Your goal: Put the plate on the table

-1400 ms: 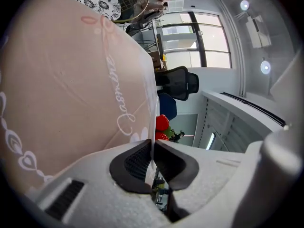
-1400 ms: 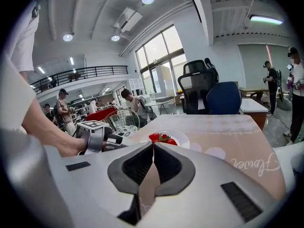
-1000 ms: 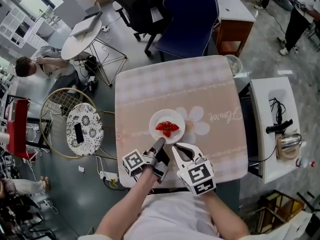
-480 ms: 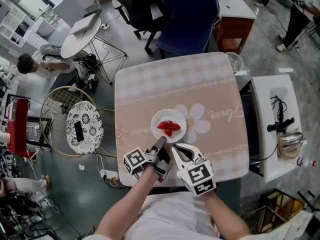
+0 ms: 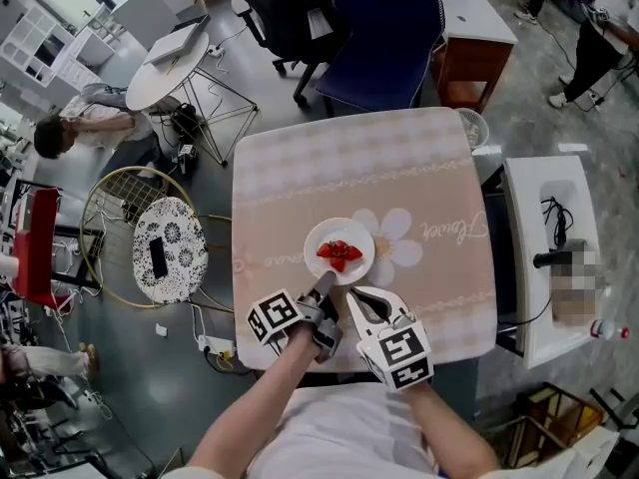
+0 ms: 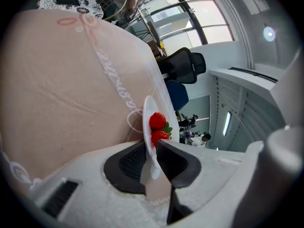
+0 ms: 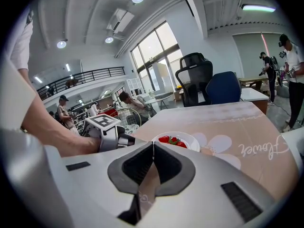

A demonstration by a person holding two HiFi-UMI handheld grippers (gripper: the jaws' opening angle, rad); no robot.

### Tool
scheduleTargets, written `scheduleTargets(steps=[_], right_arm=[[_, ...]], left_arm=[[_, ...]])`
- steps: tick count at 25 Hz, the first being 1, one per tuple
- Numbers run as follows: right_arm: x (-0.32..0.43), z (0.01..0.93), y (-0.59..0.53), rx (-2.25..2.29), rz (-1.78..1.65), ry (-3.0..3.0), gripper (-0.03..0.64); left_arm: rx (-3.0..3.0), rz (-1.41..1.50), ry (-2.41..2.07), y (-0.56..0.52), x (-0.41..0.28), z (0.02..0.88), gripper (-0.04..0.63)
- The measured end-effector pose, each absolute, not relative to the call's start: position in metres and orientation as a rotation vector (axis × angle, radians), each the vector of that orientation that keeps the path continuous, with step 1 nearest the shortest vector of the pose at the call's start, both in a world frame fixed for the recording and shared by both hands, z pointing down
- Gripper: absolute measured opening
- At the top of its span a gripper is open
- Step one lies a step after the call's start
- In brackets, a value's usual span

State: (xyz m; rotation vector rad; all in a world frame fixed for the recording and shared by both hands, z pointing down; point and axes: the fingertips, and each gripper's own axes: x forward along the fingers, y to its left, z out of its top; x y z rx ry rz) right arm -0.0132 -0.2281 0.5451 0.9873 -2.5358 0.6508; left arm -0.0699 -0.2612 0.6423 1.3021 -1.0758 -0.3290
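- Square table (image 5: 300, 168) under a pink-beige flowered cloth: the round white plate (image 5: 357, 239) lies flat on it, towards the person's side.
- Plate: face up and round, so it has no long axis.
- Left gripper (image 5: 321, 285): jaws have just been opening, with the rim loosely between them. If the rim snags as the gripper pulls away, the plate could tip or drag.
- Right gripper (image 5: 351, 295): jaws together, holding nothing.
- Red strawberries (image 5: 337, 253): a jolt could roll them off.
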Motion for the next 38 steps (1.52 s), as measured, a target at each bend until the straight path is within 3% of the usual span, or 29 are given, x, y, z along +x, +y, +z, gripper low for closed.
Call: scheduleTargets(steps=[5,16,38], right_arm=[[-0.013,0.545,-0.227,0.981,0.654,-2.529,0.005],[-0.011,0.545,-0.224,0.955,0.667,-2.539,0.005],[0.004,0.556,-0.226,0.872,0.757,-2.548,0.005]], left_arm=[[1.329,-0.254,-1.113,-0.260,-0.070,0.642,0.116],[1.403,0.008,-1.186,-0.252,-0.071,0.651,0.156],[1.482,0.109,-1.320,-0.238,-0.073,0.629,0.156]])
